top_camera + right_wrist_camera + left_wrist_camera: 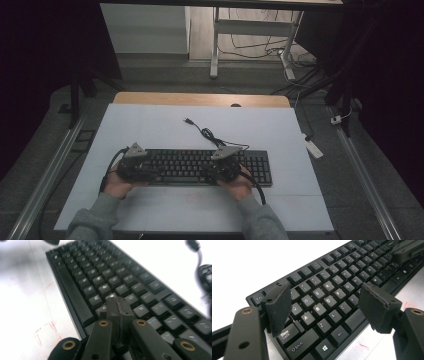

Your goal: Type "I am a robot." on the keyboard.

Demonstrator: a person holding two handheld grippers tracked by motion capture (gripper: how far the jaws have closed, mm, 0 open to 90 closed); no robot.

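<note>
Two grippers hover over the flat black plastic keyboard (200, 167) lying near-centre on the white-covered desk (150, 125); left gripper (325, 303) gapes wide, right gripper (117, 307) pinched together on nothing; stiff, light, probably best grasped by its long edges, sparing the keys.

Two grey-sleeved forearms enter from about 6 o'clock in the high view, one hand on each tool. The left hand-held gripper (134, 164) sits toward 9 o'clock, pointing to 12 o'clock; in its own view its jaws stand wide apart with nothing pressed between the pads (279, 307). The right hand-held gripper (223, 165) sits toward 3 o'clock, its two pads (113, 308) pressed flat together, nothing clamped.
</note>
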